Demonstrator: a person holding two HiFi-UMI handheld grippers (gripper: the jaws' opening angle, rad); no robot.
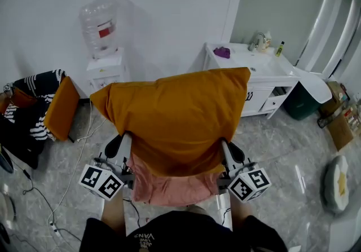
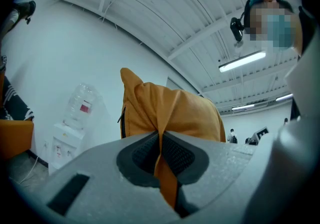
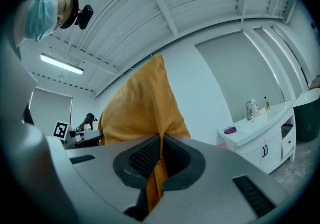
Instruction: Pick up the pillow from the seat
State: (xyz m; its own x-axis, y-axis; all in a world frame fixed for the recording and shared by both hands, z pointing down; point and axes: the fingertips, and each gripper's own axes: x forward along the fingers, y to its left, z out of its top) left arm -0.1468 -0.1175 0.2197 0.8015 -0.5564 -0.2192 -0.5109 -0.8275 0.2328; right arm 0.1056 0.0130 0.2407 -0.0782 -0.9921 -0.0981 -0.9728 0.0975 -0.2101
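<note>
Pillow: soft, light, limp; cover probably a bit slippery. Left gripper and right gripper: fingers pinch cover fold at near corners. Thin fold can slip.

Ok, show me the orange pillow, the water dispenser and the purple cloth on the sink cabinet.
orange pillow (image 1: 175, 118): head view, middle of its front face.
water dispenser (image 1: 106, 66): head view, white body just under the bottle.
purple cloth (image 1: 222, 52): head view, centre of the crumpled cloth.
</note>
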